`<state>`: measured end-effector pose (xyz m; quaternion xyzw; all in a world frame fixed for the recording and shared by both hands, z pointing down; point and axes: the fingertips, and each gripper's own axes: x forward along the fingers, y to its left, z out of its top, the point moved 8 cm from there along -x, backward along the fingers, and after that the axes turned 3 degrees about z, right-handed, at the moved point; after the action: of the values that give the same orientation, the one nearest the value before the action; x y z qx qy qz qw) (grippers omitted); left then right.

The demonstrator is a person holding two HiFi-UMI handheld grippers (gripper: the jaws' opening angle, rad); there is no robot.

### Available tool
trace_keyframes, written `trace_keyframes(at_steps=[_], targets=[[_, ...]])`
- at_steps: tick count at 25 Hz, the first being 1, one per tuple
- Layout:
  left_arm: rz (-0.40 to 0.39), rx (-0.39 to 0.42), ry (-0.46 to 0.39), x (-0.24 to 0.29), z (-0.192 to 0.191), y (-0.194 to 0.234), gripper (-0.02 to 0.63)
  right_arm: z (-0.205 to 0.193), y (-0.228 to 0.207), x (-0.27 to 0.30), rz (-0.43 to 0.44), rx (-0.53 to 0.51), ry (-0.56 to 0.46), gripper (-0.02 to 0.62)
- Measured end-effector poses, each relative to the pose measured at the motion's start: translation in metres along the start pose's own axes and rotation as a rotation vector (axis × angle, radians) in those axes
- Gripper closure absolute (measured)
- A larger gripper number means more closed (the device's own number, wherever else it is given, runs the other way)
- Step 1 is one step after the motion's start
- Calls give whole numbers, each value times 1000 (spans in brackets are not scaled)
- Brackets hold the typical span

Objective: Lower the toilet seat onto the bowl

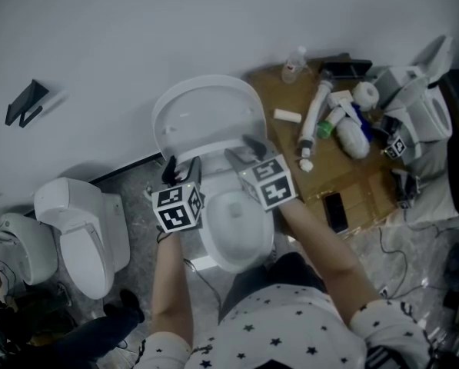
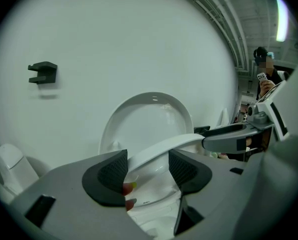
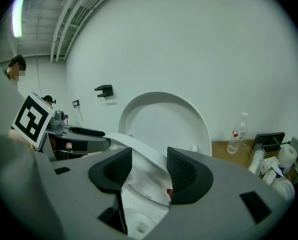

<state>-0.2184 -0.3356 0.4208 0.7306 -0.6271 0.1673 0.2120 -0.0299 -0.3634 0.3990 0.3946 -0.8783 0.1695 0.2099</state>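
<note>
A white toilet stands against the wall with its lid (image 1: 206, 106) upright. The toilet seat (image 2: 158, 149) is tilted partway between the lid and the bowl (image 1: 233, 225). My left gripper (image 1: 181, 171) holds the seat's left side, and the rim runs between its dark pads (image 2: 109, 176). My right gripper (image 1: 246, 151) holds the right side of the seat (image 3: 139, 151), shut on the rim. In the left gripper view, the right gripper (image 2: 228, 138) shows at the far end of the seat band. The lid (image 3: 163, 119) fills the background in both gripper views.
Two other white toilets (image 1: 83, 233) stand on the floor at left, and another (image 1: 421, 106) at right. A cardboard sheet (image 1: 367, 191) at right carries tubes, a water bottle (image 1: 293, 64) and a phone (image 1: 337, 210). A black bracket (image 1: 25, 102) sticks out of the wall.
</note>
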Motion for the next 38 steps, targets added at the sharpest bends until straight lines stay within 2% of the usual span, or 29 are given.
trace_keyframes(at_steps=[38], targets=[[-13, 51, 14, -82, -69, -29, 347, -65, 58, -70, -22, -48, 35, 382]])
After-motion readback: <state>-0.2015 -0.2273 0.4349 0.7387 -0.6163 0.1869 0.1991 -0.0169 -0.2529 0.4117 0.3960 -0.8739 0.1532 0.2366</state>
